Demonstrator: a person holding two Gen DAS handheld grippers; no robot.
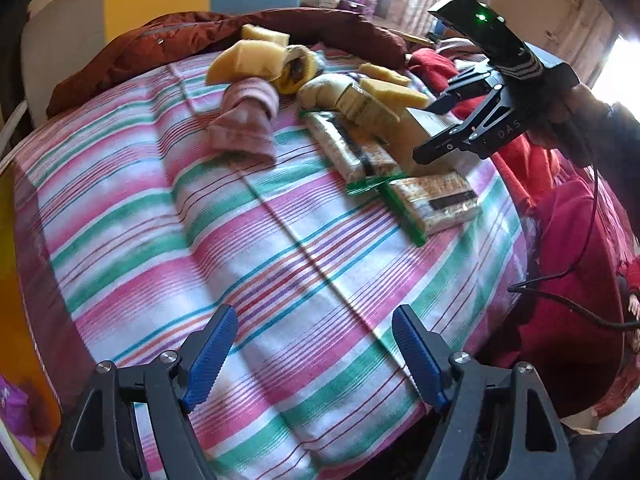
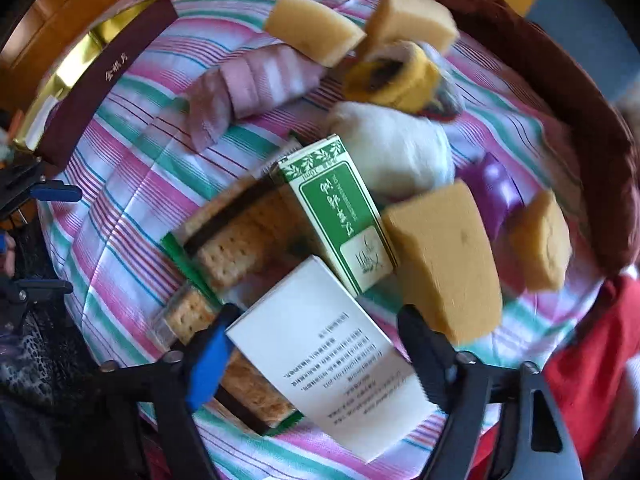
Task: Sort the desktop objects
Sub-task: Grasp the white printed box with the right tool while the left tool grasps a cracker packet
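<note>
My right gripper (image 2: 316, 320) points down at a pile of items on the striped cloth (image 1: 240, 240), and its pads press on both sides of a white box (image 2: 320, 340) with printed text. Seen from the left wrist, the right gripper (image 1: 430, 132) sits over that white box (image 1: 464, 164). A green box (image 2: 344, 216) leans just beyond it, on top of cracker packs (image 2: 236, 236). My left gripper (image 1: 314, 320) hangs open over bare cloth, well short of the pile, with nothing between its fingers.
Yellow sponges (image 2: 448, 256), a pink sock (image 1: 248, 120), a white rolled sock (image 2: 392, 144), a yellow rolled sock (image 2: 396, 76) and a purple item (image 2: 496, 192) lie around the boxes. A maroon and gold box (image 2: 104, 76) sits at the cloth's edge. Red fabric (image 1: 580, 240) borders the right side.
</note>
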